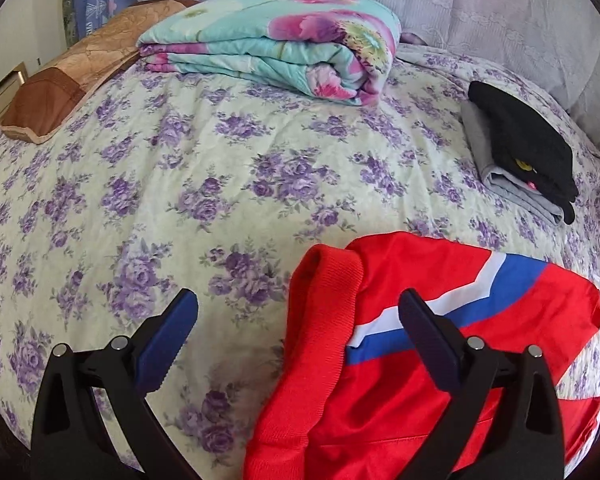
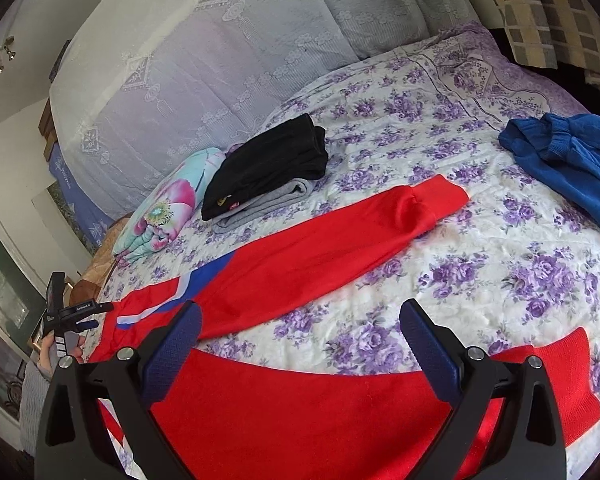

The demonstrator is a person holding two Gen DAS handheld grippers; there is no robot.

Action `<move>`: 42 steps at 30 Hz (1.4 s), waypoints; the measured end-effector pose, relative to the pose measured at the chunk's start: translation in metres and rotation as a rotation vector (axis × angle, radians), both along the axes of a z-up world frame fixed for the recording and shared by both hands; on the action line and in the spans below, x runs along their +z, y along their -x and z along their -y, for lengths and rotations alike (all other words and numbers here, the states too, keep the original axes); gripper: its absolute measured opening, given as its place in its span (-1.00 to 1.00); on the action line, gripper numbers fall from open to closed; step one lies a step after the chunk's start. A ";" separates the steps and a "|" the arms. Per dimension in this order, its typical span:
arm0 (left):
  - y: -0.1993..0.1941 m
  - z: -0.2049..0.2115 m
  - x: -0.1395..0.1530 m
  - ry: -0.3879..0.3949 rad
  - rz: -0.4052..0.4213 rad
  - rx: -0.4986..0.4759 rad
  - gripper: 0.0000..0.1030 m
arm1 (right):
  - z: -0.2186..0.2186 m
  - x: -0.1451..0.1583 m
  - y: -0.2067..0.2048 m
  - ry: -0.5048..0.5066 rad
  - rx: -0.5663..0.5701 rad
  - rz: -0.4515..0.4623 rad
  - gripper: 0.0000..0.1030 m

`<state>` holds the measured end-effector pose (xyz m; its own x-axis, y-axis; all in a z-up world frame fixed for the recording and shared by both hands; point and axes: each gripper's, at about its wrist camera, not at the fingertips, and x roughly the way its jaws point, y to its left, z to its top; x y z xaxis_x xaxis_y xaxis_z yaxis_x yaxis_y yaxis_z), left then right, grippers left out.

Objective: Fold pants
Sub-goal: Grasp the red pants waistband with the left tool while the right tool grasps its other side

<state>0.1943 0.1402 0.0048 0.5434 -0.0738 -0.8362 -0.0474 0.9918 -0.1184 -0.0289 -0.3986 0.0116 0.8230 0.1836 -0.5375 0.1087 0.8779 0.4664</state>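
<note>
Lying spread across the floral bed, the red pants had one leg stretched toward the far side and the other cut off under the right gripper, whose jaws stood wide apart, empty, over it. The left gripper hung released too, one finger over the waistband end, its lower part hidden. A blue garment ran out of view at the edge. Black and grey folded clothes sat beyond, beside a flowered quilt.
</note>
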 end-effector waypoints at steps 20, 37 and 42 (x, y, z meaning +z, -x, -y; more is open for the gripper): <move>-0.003 -0.004 -0.028 0.140 0.143 -0.061 -0.27 | -0.069 0.025 -0.141 0.260 0.440 0.006 0.93; -0.010 -0.030 -0.041 0.366 0.119 -0.075 -0.27 | -0.108 -0.034 -0.276 0.573 0.820 -0.242 0.92; -0.014 -0.033 -0.045 0.398 0.099 -0.077 -0.27 | -0.099 -0.053 -0.282 0.475 0.800 -0.283 0.07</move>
